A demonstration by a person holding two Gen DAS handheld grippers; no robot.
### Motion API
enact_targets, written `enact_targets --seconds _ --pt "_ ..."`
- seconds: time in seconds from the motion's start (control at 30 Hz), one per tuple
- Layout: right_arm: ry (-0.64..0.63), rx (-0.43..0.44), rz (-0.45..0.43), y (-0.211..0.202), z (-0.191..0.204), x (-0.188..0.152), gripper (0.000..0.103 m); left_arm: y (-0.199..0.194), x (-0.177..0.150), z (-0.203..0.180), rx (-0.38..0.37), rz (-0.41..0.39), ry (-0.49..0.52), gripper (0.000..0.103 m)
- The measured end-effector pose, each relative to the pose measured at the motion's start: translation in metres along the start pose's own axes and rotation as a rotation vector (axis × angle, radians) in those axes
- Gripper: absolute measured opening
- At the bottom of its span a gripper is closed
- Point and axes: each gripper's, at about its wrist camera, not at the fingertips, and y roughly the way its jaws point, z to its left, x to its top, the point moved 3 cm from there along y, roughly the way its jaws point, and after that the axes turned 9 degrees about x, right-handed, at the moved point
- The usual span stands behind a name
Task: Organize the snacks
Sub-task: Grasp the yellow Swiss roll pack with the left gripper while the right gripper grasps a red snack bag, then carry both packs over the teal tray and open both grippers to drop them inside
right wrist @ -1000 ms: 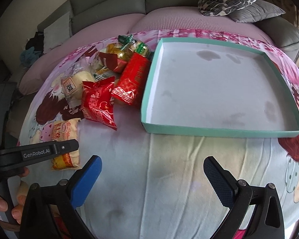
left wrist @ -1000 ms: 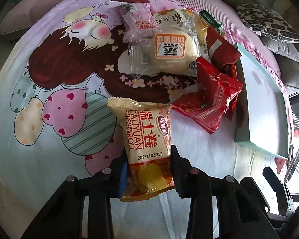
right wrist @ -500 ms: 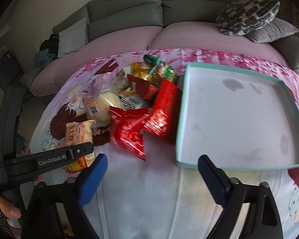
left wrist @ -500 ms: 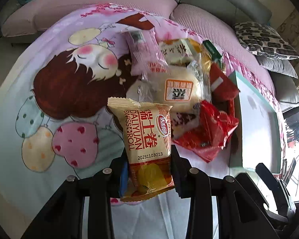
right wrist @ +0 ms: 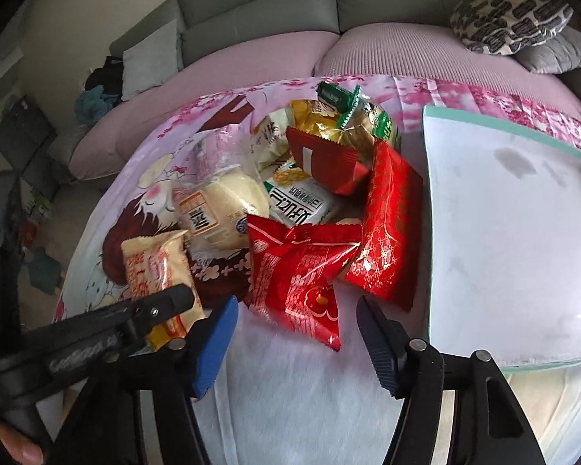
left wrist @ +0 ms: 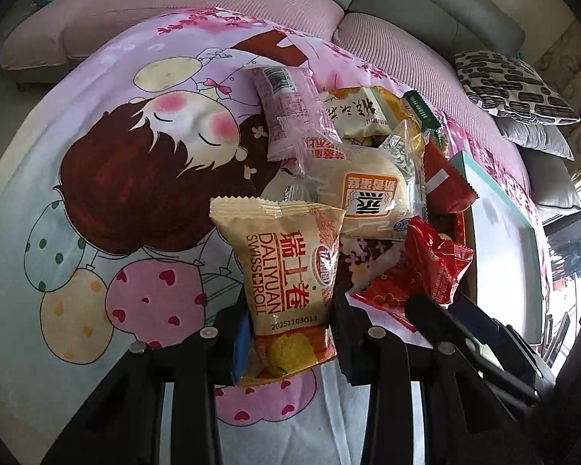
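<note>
My left gripper (left wrist: 288, 341) is shut on a beige Swiss roll packet (left wrist: 286, 275) and holds it upright above the printed cloth; the packet also shows in the right wrist view (right wrist: 157, 275). My right gripper (right wrist: 296, 343) is open, just short of a crinkled red snack bag (right wrist: 302, 275), which also shows in the left wrist view (left wrist: 426, 271). Behind lies a heap of snacks: a white bun packet (right wrist: 217, 209), a long red packet (right wrist: 387, 228), a dark red packet (right wrist: 325, 159) and gold-green packets (right wrist: 344, 116). An empty teal-rimmed tray (right wrist: 511, 232) lies to the right.
A pink cartoon-print cloth (left wrist: 116, 178) covers the surface. A grey sofa (right wrist: 290, 4) with patterned cushions (right wrist: 511, 15) runs along the back. A pink snack packet (left wrist: 290, 108) lies at the far side of the heap.
My left gripper has lifted the Swiss roll packet off the cloth. My right gripper has moved left and forward from in front of the tray to the red snack bag, and its jaws have narrowed.
</note>
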Motion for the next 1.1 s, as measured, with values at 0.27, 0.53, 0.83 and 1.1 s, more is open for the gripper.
enact_targets --seconds 0.27,0.53,0.83,1.1 --pt "0.025 0.028 0.004 0.012 -0.004 0.005 0.055 0.006 0.003 -0.001 0.006 -0.001 0.004 0.038" --pt "0.032 0.06 -0.012 0.013 -0.003 0.009 0.044 0.004 0.001 -0.003 0.03 -0.005 0.009 0.038" --pt "0.028 0.091 -0.055 -0.008 -0.001 0.009 0.036 -0.013 -0.005 -0.005 0.069 -0.028 0.028 0.037" --pt "0.038 0.14 -0.11 -0.038 -0.001 0.008 0.034 -0.035 -0.01 -0.014 0.094 -0.06 0.054 0.037"
